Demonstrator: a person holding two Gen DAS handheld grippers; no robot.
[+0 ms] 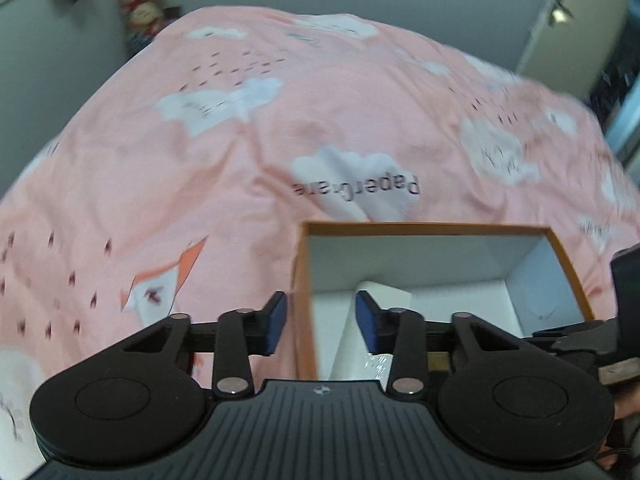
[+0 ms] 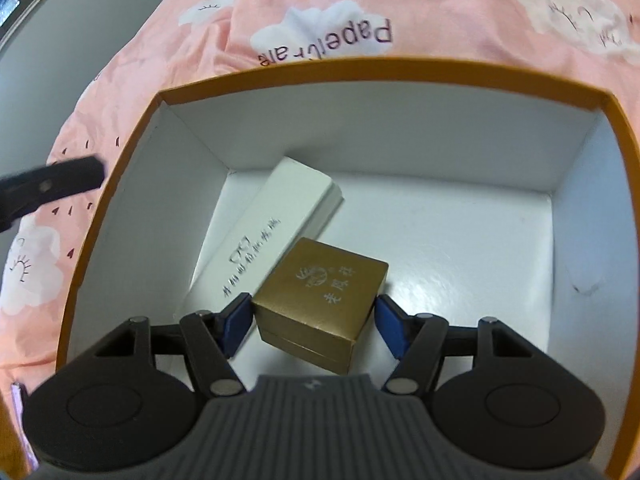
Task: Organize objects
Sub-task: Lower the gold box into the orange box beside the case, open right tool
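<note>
Here, gold box [image 2: 320,300] squarely between right gripper [image 2: 316,324] pads, gripped and hanging over the near floor of the orange-rimmed carton [image 2: 360,65], overlapping the white box [image 2: 264,236] lying near-left to far-right. Left gripper [image 1: 322,322] half open, empty, straddling the carton's left wall.

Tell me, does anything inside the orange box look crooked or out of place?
Yes. The long white box lies slanted across the orange box, not along a wall. The gold box, held in the right tool, hangs tilted, one corner over it.
</note>
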